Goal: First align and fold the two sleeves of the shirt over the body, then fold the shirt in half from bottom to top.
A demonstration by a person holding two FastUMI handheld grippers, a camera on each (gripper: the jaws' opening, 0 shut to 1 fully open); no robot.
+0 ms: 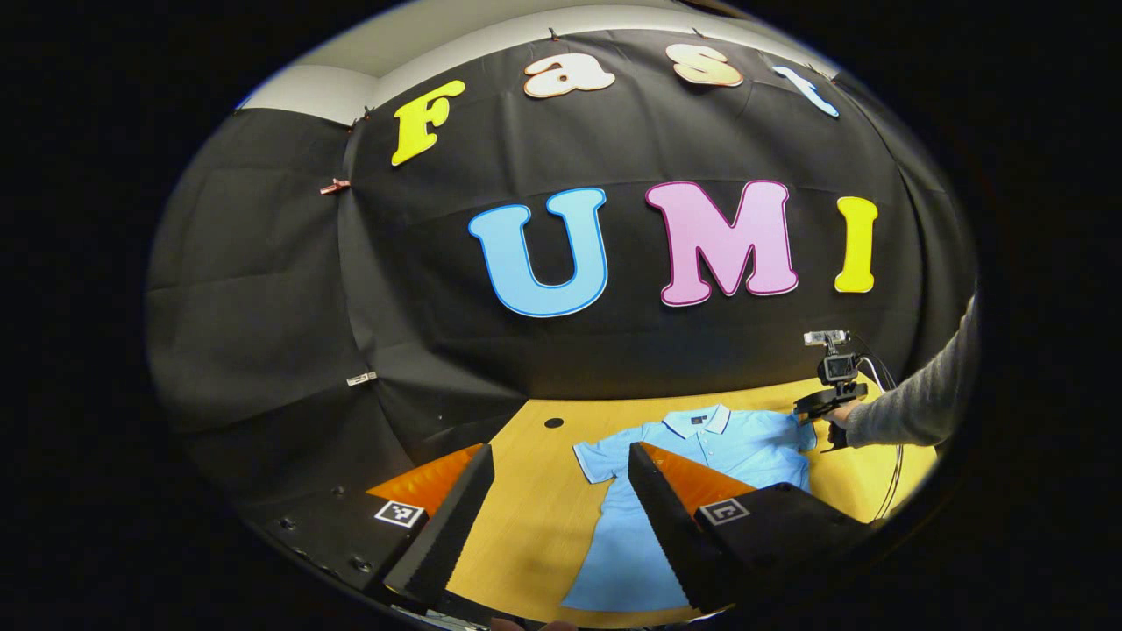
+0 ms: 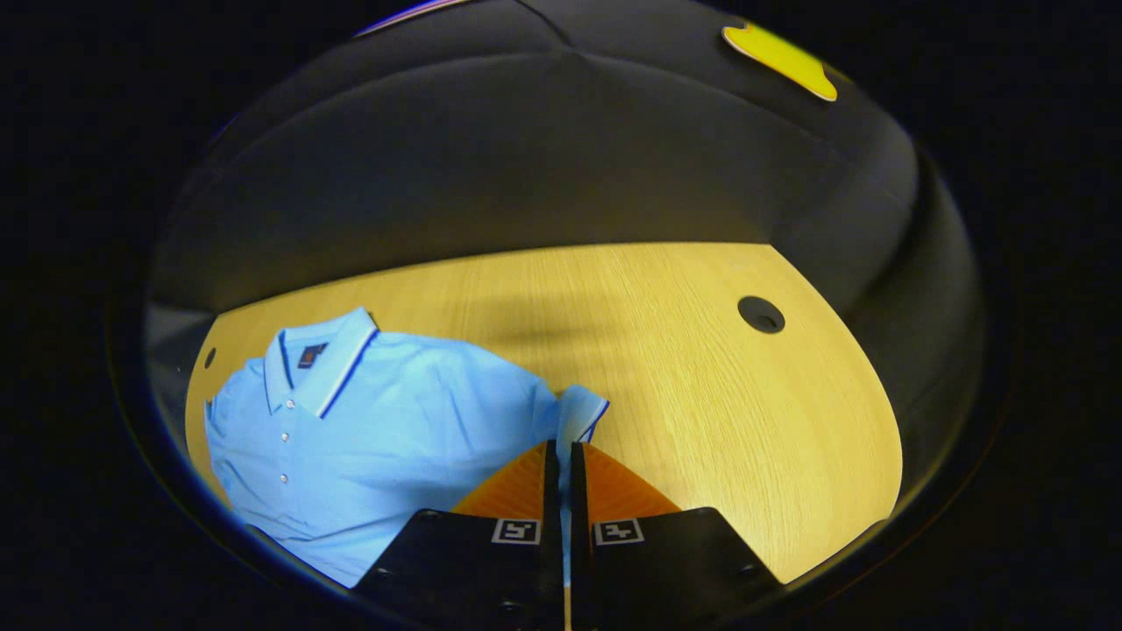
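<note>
A light blue polo shirt (image 1: 701, 447) lies flat on a yellow wooden table (image 1: 535, 517), collar toward the booth's black wall and hem toward the near edge.

In the left gripper view, the left gripper (image 1: 561, 491) hangs above the table's near side with its fingers spread wide — nothing between them but bare tabletop and the shirt's lower part farther off. One short sleeve (image 1: 594, 460) sticks out flat to the side of the body. Farther back, at the shirt's other shoulder, the right gripper (image 1: 820, 405) shows with a hand (image 1: 843, 414) in a grey sleeve (image 1: 920, 399) holding it; it sits right at the shirt's edge.

In the right gripper view, the right gripper (image 2: 564, 451) has its fingers pressed nearly together, pinching a thin strip of the shirt's other sleeve (image 2: 580, 412), whose dark-trimmed cuff stands just beyond the tips. The collar (image 2: 320, 364) and button placket lie to the left. A round hole (image 2: 760, 314) sits in the table off to the right, well apart from the shirt.
</note>
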